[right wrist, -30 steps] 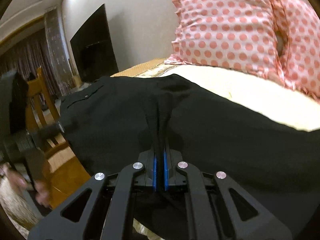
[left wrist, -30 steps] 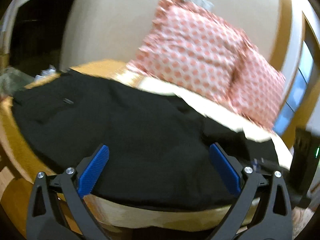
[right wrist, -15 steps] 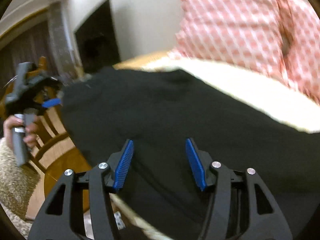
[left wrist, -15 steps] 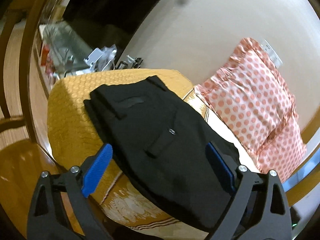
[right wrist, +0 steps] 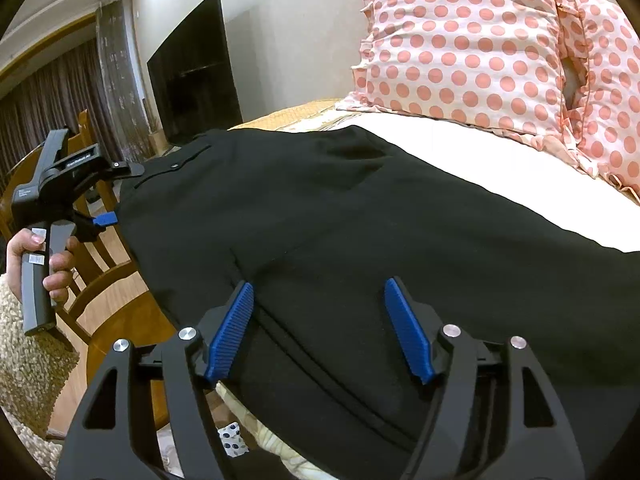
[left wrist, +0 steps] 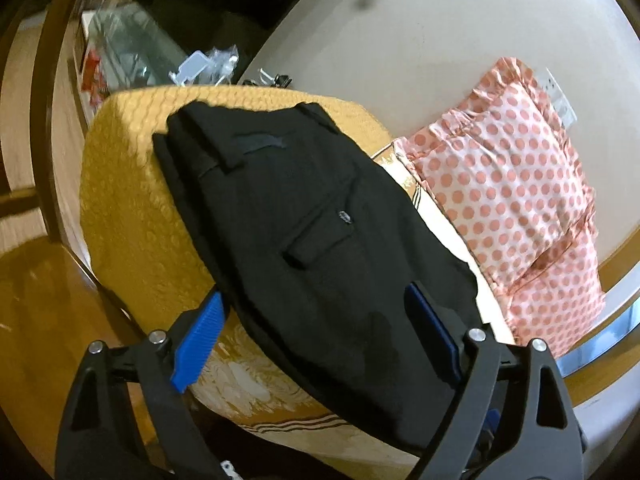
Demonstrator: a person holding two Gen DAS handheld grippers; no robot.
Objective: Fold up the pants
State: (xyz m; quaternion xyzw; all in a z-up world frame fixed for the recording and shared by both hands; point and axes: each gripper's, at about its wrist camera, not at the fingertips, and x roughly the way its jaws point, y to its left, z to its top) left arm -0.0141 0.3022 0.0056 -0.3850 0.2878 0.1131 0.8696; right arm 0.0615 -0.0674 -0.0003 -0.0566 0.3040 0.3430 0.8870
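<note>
Black pants [right wrist: 360, 220] lie flat along the near edge of a cushion [left wrist: 132, 200] covered in gold fabric, their long axis running left to right, with the waistband and buttoned pocket at the far left and the legs trailing off to the right. The right gripper [right wrist: 320, 328] hovers directly over the middle of the garment near a seam, its blue-padded jaws spread wide and clasping nothing; whether the tips brush the cloth cannot be told. The left gripper [left wrist: 316, 344], seen from the other camera held off the left end by the person's hand [right wrist: 36, 264], also stands wide apart and empty, looking down the pants from the waistband side. A polka-dot pillow [right wrist: 480, 40] rests against the wall beyond. The right gripper appears nearer for the next pinch.
</note>
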